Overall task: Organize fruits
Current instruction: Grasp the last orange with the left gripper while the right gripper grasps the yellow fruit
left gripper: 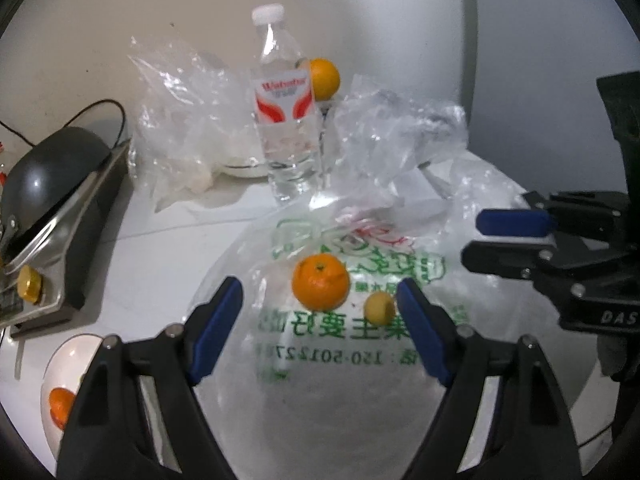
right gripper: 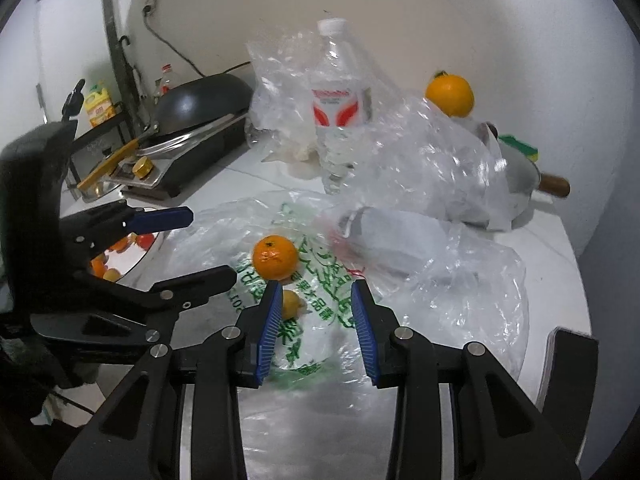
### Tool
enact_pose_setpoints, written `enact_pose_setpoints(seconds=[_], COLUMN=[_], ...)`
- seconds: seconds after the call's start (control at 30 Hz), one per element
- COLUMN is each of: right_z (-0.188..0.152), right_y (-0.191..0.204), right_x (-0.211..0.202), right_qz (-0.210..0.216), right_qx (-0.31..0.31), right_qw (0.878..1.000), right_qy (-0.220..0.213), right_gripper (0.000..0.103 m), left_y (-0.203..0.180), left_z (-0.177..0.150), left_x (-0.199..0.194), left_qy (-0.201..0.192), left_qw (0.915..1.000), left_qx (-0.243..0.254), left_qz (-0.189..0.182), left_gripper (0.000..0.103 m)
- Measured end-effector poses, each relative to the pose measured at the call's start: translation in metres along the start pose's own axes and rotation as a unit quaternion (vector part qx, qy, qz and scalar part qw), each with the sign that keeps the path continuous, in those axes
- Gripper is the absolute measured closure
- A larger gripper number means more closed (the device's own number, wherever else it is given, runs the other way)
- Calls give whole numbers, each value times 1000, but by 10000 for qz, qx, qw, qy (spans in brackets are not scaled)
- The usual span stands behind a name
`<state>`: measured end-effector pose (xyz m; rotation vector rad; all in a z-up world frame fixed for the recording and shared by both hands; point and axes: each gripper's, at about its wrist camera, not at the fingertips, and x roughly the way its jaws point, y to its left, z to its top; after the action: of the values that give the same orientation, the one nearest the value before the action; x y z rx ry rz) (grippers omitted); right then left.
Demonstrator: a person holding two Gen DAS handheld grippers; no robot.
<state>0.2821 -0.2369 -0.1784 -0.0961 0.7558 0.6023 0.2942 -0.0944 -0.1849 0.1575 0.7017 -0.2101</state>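
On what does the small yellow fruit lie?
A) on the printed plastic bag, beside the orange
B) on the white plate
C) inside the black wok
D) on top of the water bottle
A: the small yellow fruit lies on the printed plastic bag, close beside the orange.

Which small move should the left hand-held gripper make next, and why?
Probably ease the left hand-held gripper forward and close on the orange. Its jaws are open, empty, and the orange lies free on the printed plastic bag just ahead between them, the small yellow fruit beside it.
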Motion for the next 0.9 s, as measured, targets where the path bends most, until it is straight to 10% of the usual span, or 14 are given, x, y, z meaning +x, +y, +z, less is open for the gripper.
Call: enact_pose_setpoints(seconds=[0.5,0.9], right_z=[1,-12], right_y=[-4,14], right_x=[20,45], right_qz=[342,248], right_qx=[-34,90], right_qw=[9989,9984], right_qy=[313,505], right_gripper=[66,66], left_y=[10,25], left_z=[9,9], left_x=[72,88], left_qy=[897,859], left_qw=[9956,9934], left_qx=[-197,-373], left_qz=[-194,-664], left_gripper=[49,57])
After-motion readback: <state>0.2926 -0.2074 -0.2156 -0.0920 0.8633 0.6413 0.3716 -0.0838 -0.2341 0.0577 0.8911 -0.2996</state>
